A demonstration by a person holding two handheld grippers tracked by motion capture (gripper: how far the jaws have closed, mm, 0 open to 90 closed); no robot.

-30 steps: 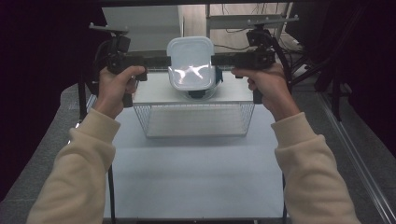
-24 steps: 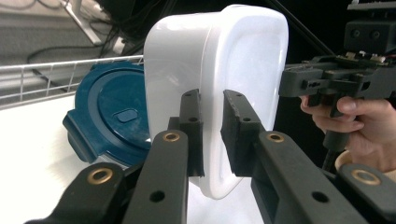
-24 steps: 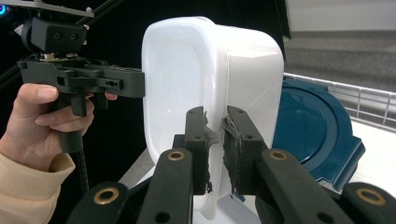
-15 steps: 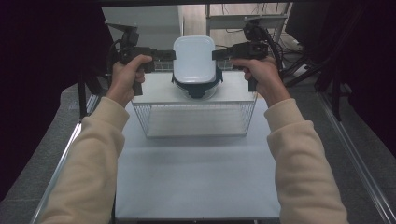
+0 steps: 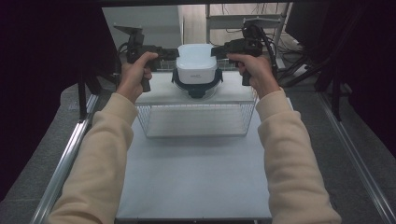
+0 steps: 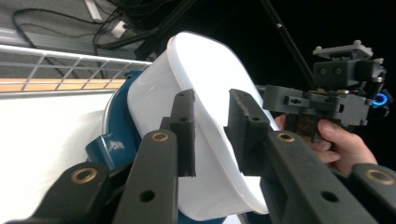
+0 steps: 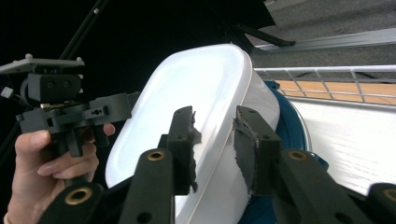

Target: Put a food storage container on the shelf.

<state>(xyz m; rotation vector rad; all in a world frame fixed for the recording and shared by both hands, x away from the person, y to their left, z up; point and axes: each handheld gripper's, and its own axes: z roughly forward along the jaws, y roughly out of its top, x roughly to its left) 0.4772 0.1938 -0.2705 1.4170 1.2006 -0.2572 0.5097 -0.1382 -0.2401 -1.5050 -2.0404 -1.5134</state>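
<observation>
Resting on a blue lid atop the wire rack, the white container sits upside down between the two grippers. Both the left gripper and the right gripper have just been opening their jaws, which now flank the container's rim, one on either side, without pressing it, so nothing is grasped.

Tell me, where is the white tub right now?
In the high view the white tub sits on a blue base atop the wire rack, at the table's far middle, between the left gripper and right gripper.
</observation>
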